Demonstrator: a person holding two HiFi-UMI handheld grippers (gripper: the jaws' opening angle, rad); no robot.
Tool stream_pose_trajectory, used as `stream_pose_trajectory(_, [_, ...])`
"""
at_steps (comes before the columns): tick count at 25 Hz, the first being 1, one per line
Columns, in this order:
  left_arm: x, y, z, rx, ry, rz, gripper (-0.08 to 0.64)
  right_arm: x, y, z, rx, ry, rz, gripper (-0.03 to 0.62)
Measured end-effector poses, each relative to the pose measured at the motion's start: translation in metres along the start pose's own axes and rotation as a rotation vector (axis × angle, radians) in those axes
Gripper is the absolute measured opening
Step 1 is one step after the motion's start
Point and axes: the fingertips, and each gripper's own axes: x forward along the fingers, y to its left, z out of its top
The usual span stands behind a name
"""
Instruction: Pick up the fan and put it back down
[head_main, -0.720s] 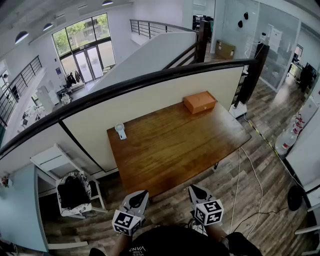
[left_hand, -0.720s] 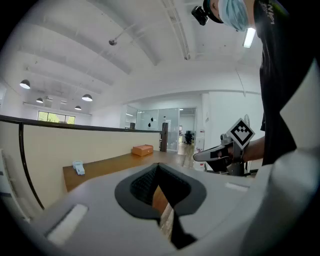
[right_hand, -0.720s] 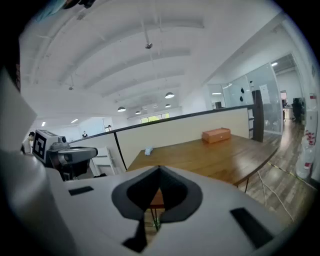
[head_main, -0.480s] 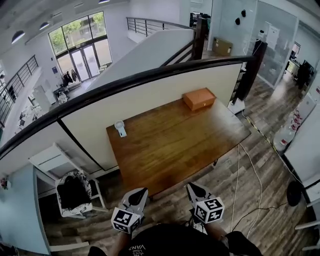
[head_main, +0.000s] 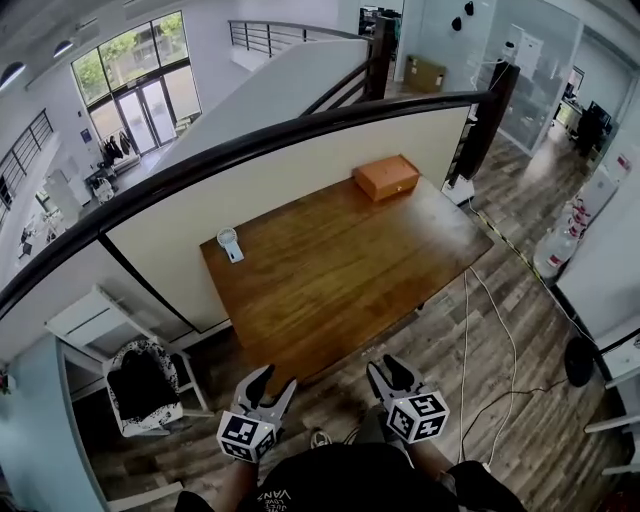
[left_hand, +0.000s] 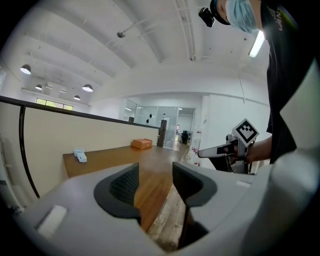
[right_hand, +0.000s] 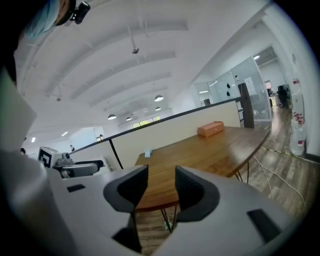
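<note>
While the small white fan (head_main: 230, 244) sits on the far left corner of the wooden bench (head_main: 340, 290), close to the cream half-wall (head_main: 300, 190) behind it, neither tool is near it. Nothing touches the fan, and bare wood surrounds it on the bench top. Its round head points toward the wall side; whether it stands or lies flat is hard to tell at this distance. An orange box (head_main: 386, 177) rests at the far right corner of the same bench, well apart from the fan.

Both tools hang short of the bench's near edge, over the plank floor (head_main: 500, 400), close to the person's body. The left tool (head_main: 272, 383) has its jaws apart, with nothing between the dark pads; through the gap only the bench edge and floor show. The right tool (head_main: 387, 370) also stands with jaws spread wide and empty, pointing toward the bench and slightly downward. Each carries its marker cube behind the jaws.

A black handrail (head_main: 250, 150) tops the half-wall. A chair with a black-and-white patterned seat (head_main: 140, 385) stands left of the bench, and thin cables (head_main: 465, 340) trail across the floor on the right.
</note>
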Motion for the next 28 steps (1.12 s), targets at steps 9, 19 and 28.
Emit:
stream_pose_trajectory(9, [0.019, 0.018, 0.003, -0.059, 0.002, 0.117, 0.196, 0.027, -0.027, 0.008, 0.006, 0.038, 0.034, 0.137])
stream_pose_trajectory(19, [0.093, 0.027, 0.023, -0.091, -0.005, 0.278, 0.196, 0.073, -0.098, 0.050, -0.025, 0.068, 0.151, 0.137])
stream_pose_trajectory(28, [0.164, 0.016, 0.027, -0.101, 0.004, 0.368, 0.196, 0.107, -0.161, 0.074, -0.052, 0.105, 0.253, 0.137])
